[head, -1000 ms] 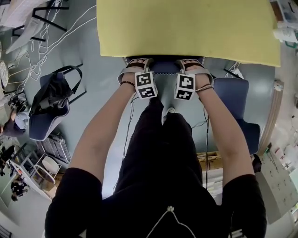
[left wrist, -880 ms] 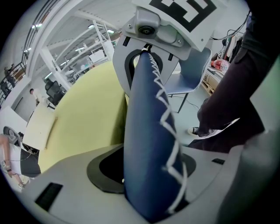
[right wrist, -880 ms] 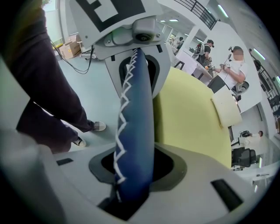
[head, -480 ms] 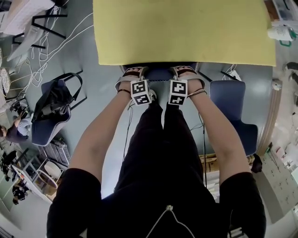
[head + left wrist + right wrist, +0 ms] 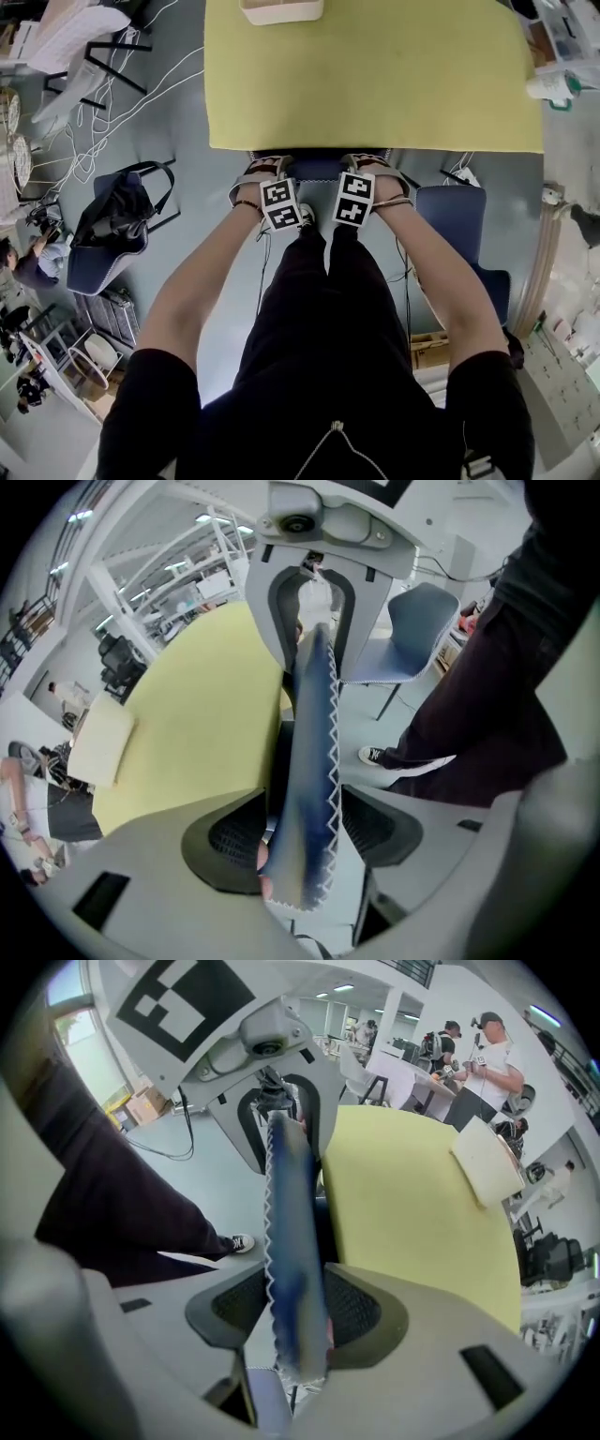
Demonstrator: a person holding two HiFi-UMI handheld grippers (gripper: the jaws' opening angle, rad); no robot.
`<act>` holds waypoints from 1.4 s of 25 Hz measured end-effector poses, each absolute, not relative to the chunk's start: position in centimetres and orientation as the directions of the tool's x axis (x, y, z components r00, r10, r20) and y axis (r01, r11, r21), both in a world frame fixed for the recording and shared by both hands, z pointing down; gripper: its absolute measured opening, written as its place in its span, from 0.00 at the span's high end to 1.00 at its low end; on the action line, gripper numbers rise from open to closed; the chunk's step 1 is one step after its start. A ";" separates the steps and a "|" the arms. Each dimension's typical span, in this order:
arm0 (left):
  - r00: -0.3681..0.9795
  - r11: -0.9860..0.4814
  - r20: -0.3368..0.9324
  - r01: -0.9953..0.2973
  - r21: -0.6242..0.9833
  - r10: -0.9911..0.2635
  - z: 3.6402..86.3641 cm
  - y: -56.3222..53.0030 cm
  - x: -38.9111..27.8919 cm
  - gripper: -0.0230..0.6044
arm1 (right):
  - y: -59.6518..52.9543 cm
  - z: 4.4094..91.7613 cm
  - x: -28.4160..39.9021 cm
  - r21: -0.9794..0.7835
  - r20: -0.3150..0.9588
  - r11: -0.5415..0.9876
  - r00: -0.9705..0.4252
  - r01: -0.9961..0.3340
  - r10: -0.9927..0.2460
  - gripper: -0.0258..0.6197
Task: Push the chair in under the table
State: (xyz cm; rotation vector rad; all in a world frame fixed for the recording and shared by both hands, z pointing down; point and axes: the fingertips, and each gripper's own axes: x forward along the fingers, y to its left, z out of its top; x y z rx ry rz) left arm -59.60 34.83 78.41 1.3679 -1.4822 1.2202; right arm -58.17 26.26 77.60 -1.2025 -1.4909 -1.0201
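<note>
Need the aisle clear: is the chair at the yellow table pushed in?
Pushed in: only its blue backrest shows at the table edge, seat hidden beneath.

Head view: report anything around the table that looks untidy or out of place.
Loose white cables sprawl in tangles across the floor at upper left, a trip hazard. A black bag is dumped on the blue chair beside them.

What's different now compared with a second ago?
Both grippers are letting go: the jaws of the left gripper and right gripper are opening, with the chair back between them. The head view has shifted, so a white tray now shows on the yellow table. The chair back stays tucked at the table's edge.
</note>
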 end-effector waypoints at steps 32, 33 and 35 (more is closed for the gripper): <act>-0.697 0.726 0.340 -0.685 -0.054 -0.632 39.8 32.8 -66.7 0.95 | 20.6 39.4 -65.9 -0.166 0.378 0.874 -0.789 0.456 0.484 0.94; -0.707 0.732 0.321 -0.679 -0.059 -0.630 38.9 32.9 -66.8 0.95 | 20.4 38.4 -66.0 -0.165 0.364 0.876 -0.797 0.454 0.481 0.94; -0.723 0.741 0.290 -0.668 -0.063 -0.627 37.4 32.9 -66.9 0.95 | 20.1 37.0 -66.0 -0.164 0.341 0.880 -0.811 0.446 0.475 0.94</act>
